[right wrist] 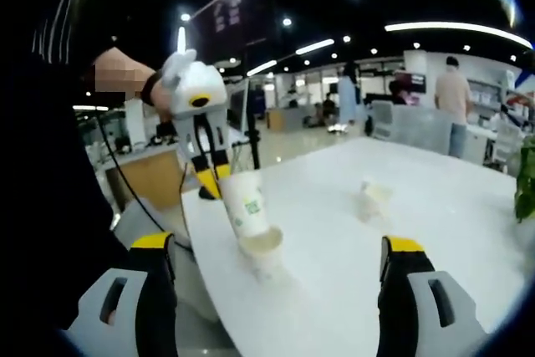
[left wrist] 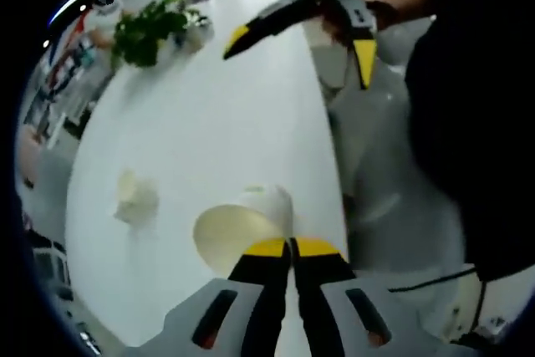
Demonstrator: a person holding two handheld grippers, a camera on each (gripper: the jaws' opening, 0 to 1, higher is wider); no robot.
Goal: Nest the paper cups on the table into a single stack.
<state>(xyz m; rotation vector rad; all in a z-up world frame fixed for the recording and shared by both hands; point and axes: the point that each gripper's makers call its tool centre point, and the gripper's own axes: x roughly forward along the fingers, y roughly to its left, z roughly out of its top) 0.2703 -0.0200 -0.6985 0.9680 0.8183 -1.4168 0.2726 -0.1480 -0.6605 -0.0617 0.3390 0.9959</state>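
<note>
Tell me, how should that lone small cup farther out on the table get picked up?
Probably by its rim. The lone cup seems to stand mouth-up, clear of everything else, so the open right gripper could come from above, one jaw inside the wall and one outside. It is blurred, so its exact pose is unsure.

The round white table (left wrist: 209, 114) carries white paper cups (right wrist: 247, 205) — one has a small green mark, with cream insides. Grey-and-black grippers (left wrist: 291, 244) have yellow tips. The leafy plant (left wrist: 149, 29) is green — its pot white.
</note>
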